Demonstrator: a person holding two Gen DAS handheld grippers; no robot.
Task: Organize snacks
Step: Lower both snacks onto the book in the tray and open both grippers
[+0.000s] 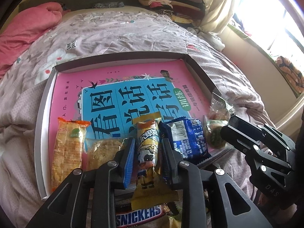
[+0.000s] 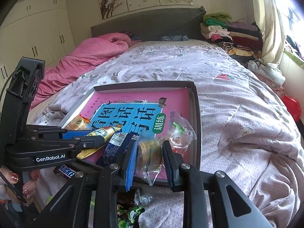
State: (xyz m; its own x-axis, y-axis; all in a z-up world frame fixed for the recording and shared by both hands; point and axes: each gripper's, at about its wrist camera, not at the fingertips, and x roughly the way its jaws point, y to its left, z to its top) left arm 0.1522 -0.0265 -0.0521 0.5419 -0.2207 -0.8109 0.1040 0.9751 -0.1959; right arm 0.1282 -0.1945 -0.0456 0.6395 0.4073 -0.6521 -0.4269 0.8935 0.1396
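I have both tools low over the shallow grey cardboard tray (image 1: pixel 121 56), which sits on the bed's rumpled, flower-printed quilt (image 1: pixel 133 30) and is lined with a glossy pink-and-blue book cover (image 1: pixel 121 76).

The left gripper (image 1: pixel 147 139) straddles the crinkly yellow foil packet with the cartoon cow (image 1: pixel 148 152). The fingers are released, their ribbed blue pads just off the wrapper, and the packet lies lengthwise across the tray's near edge. In a row with it inside the tray lie:
- a long orange plastic packet (image 1: pixel 68 144);
- a clear sachet of a pale, crumbly square cake (image 1: pixel 102 152);
- a shiny blue pillow-shaped foil packet (image 1: pixel 188 138).

The right gripper (image 2: pixel 150 142) also looks slack around a clear crinkled bag of ridged golden biscuits (image 2: pixel 150 152). That bag rests in the tray's near right corner, its sealed tail hanging over the rim. I cannot see either pad pressing it.

Outside the tray, on the quilt below the left fingers, lies a brown Snickers bar (image 1: pixel 138 216).
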